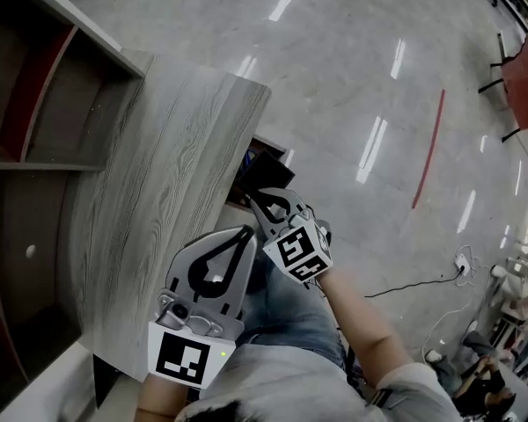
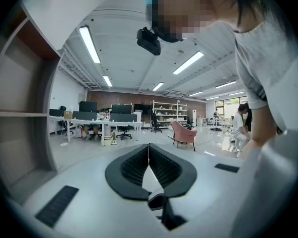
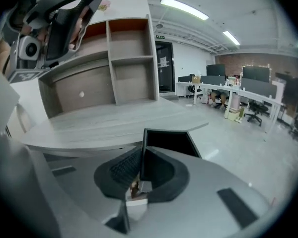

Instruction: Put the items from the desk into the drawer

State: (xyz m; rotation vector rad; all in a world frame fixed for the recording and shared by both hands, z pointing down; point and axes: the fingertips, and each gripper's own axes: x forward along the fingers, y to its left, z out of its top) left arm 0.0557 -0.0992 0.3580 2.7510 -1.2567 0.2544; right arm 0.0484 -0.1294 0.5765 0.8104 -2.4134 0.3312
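left gripper jaws pressed together, nothing in them | right gripper pinched closed too, empty, tips just by the open drawer under the desk edge | drawer contents too dark to tell | shelf unit behind desk

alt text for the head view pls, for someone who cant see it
The left gripper and right gripper are both shut and empty, held over the person's jeans beside a grey wood-grain desk. The right gripper's tip is near an open dark drawer under the desk's edge; no loose items show on the desk top.
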